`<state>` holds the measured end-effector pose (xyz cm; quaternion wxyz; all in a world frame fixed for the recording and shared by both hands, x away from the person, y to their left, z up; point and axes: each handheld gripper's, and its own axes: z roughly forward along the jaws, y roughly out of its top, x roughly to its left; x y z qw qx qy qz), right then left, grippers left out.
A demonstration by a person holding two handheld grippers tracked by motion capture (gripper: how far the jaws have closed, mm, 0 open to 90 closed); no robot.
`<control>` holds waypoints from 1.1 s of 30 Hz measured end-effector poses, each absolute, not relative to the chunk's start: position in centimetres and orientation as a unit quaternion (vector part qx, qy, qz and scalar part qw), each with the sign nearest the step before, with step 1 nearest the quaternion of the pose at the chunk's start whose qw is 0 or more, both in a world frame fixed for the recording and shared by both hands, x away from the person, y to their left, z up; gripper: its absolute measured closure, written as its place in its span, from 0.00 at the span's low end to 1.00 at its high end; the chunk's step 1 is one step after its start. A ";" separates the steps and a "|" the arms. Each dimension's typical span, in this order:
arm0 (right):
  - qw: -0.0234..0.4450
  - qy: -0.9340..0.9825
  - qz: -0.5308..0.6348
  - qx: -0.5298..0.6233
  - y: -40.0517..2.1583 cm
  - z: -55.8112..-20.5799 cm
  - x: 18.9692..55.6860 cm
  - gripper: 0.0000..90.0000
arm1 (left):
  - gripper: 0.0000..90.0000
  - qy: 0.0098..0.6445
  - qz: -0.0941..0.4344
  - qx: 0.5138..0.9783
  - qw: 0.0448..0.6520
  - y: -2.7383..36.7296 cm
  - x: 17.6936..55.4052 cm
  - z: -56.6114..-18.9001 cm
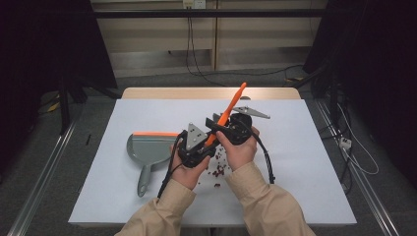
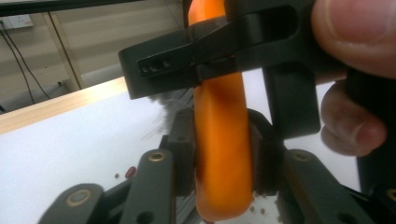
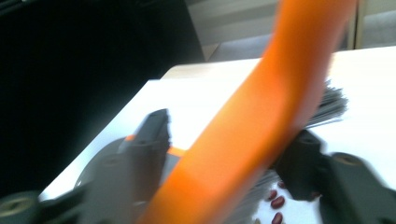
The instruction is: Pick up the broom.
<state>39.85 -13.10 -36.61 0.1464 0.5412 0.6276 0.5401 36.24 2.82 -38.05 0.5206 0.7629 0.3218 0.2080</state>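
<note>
Brush (image 3: 243, 135) blurred (handle top cut off); bristles mostly hidden.

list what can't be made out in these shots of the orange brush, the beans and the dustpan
- Brush bristles: right gripper view, mostly behind the blurred orange brush handle.
- Red beans: high view, partly under the hands, too small to count.
- Right hand-held gripper: pad contact with the handle hidden in the high view, blurred in its own.
- Dustpan: near edge behind the left hand-held gripper.
</note>
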 end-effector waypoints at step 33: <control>0.185 0.724 0.432 0.505 -23.6 -35.6 39.8 0.86 | 0.17 0.318 0.160 0.778 0.518 10.6 37.5 -37.2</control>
